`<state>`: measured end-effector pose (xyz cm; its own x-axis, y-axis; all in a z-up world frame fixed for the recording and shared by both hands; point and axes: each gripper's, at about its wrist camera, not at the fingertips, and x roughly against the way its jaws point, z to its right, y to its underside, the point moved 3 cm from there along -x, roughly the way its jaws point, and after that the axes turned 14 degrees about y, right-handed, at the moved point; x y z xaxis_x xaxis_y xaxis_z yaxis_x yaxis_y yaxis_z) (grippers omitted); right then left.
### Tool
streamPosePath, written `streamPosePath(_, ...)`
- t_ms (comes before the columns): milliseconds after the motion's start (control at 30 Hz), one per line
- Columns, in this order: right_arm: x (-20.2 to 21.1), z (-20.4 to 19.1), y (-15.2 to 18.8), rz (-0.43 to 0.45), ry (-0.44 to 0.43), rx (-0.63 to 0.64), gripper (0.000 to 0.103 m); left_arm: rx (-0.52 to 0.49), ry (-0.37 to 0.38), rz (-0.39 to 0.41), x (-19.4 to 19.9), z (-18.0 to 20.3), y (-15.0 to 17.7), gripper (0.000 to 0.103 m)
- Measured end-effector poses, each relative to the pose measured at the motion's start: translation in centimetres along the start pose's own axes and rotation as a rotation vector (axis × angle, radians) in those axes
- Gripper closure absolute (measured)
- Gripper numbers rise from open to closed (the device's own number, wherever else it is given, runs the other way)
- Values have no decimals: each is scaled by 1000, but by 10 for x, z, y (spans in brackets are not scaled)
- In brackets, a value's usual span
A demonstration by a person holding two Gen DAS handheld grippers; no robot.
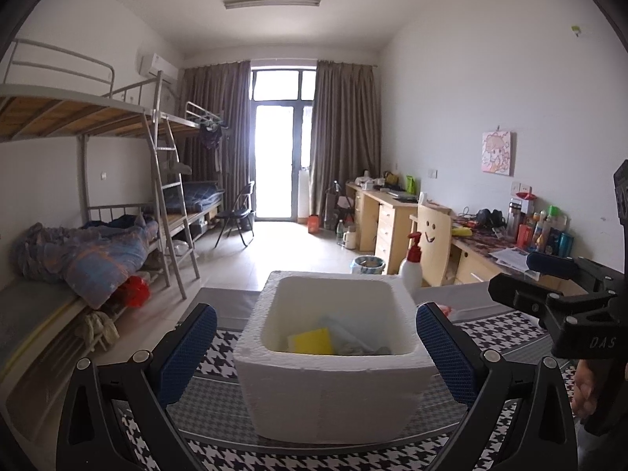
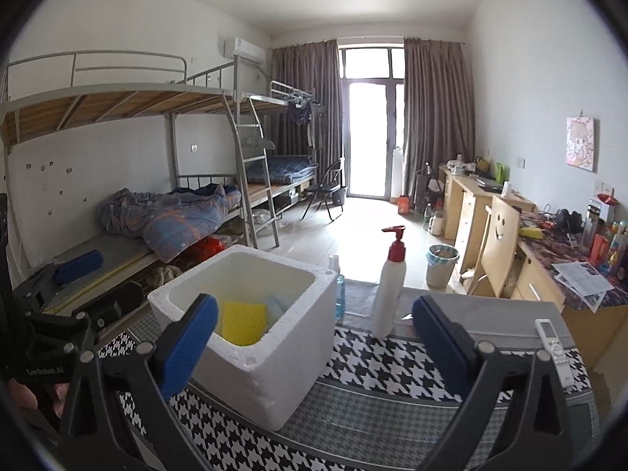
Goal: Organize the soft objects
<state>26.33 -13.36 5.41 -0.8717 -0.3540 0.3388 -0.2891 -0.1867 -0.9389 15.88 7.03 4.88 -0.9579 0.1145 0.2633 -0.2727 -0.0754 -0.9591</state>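
Note:
A white foam box [image 1: 329,392] stands on the houndstooth tablecloth [image 1: 219,357]. It holds a yellow sponge [image 1: 310,340] and pale blue soft items [image 1: 345,333]. My left gripper [image 1: 316,347] is open and empty, its blue pads either side of the box. In the right wrist view the box [image 2: 251,361] sits left of centre with the sponge [image 2: 243,322] inside. My right gripper [image 2: 314,337] is open and empty, beside the box. The right gripper also shows in the left wrist view [image 1: 549,294], the left one in the right wrist view [image 2: 70,274].
A white pump bottle with a red top [image 2: 390,294] and a clear blue-tinted bottle [image 2: 338,290] stand behind the box. A white remote [image 2: 555,349] lies at the table's right. Bunk beds [image 2: 157,212] stand left, desks and a chair [image 2: 498,243] right.

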Motion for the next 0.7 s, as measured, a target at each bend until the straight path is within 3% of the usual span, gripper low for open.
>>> streamPosePath(700,44,27,22,57,37,-36,2,-41,23,36,22,36,4,1)
